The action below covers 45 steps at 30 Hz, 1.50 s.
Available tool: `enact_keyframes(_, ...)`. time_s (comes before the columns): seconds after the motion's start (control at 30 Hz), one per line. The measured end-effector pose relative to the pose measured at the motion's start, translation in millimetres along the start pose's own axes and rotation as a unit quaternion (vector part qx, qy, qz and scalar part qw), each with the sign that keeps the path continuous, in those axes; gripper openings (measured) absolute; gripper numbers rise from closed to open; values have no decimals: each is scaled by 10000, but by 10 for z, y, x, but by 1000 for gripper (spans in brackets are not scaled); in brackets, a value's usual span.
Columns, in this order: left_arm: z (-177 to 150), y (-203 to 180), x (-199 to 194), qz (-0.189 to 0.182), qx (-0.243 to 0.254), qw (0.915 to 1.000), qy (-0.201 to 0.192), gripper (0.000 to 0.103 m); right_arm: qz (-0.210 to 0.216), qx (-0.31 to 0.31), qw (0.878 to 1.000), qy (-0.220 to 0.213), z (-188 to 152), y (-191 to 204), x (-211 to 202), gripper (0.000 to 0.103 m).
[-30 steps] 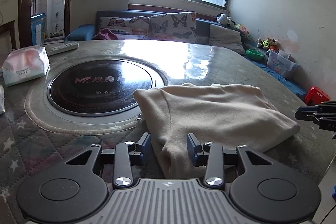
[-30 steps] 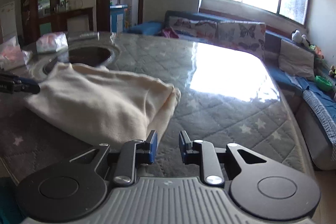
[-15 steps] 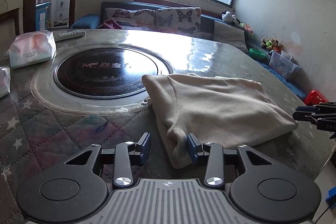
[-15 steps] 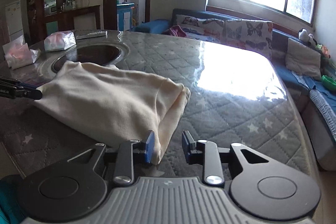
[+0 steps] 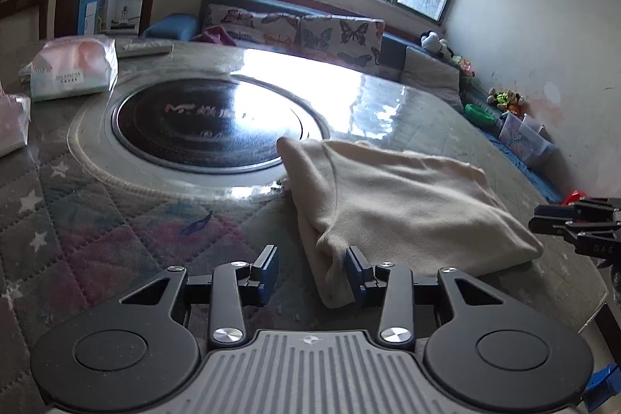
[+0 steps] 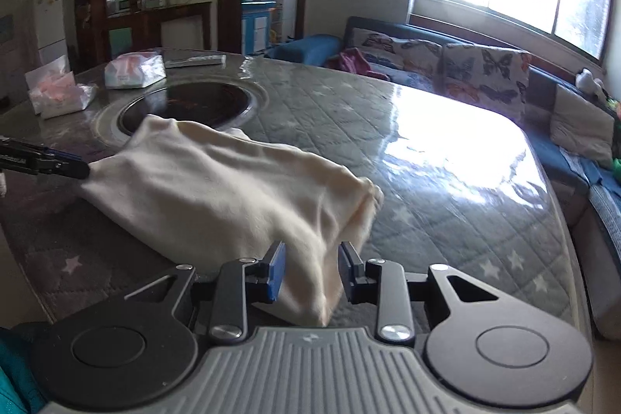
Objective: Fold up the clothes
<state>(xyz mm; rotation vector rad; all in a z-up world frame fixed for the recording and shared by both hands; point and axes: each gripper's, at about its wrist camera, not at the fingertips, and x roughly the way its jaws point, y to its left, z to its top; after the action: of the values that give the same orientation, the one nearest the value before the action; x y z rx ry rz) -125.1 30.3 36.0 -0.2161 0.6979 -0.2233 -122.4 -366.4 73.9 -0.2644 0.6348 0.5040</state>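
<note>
On the quilted grey table (image 5: 116, 243), I am straddling the half-folded cream cloth (image 5: 396, 204) with my left gripper (image 5: 312, 272) and right gripper (image 6: 310, 270) both parted and gripping nothing, one fold seemingly remaining.

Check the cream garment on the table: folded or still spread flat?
Folded. The cream garment lies as a compact, thick bundle with doubled layers at its near corner, between the open left gripper. How many folds: cannot tell.

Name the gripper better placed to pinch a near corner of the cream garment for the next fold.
Right. The right gripper has the cream garment corner squarely between its open jaws; the left gripper has cloth only against its right finger.
</note>
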Motion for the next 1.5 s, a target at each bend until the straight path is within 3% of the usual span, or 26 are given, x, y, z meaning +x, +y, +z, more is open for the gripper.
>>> enact_keyframes(0.23,48,25,6,61,-29,10000,36,45,412,-512,9978,-16,181,296,104,34)
enact_keyframes(0.57,252,172,-30,281,-287,9991,-150,71,1169,-1522,9814,-19,465,908,284,36)
enact_keyframes(0.93,389,369,125,143,-923,9956,-12,72,1754,-2376,9554,88,526,1489,489,37)
enact_keyframes(1.2,395,518,207,-330,-1850,9821,135,72,1818,-3053,9346,172,438,1836,648,35)
enact_keyframes(1.23,391,523,218,-398,-1951,9798,159,72,1800,-3056,9349,151,438,1853,657,34)
enact_keyframes(1.3,384,529,238,-515,-2137,9754,188,72,1738,-2987,9383,139,458,1849,669,18)
enact_keyframes(1.37,380,530,252,-593,-2298,9712,192,72,1790,-2854,9414,140,482,1828,660,11)
enact_keyframes(1.5,396,547,295,-783,-2683,9599,201,72,1968,-2317,9526,75,592,1692,584,7)
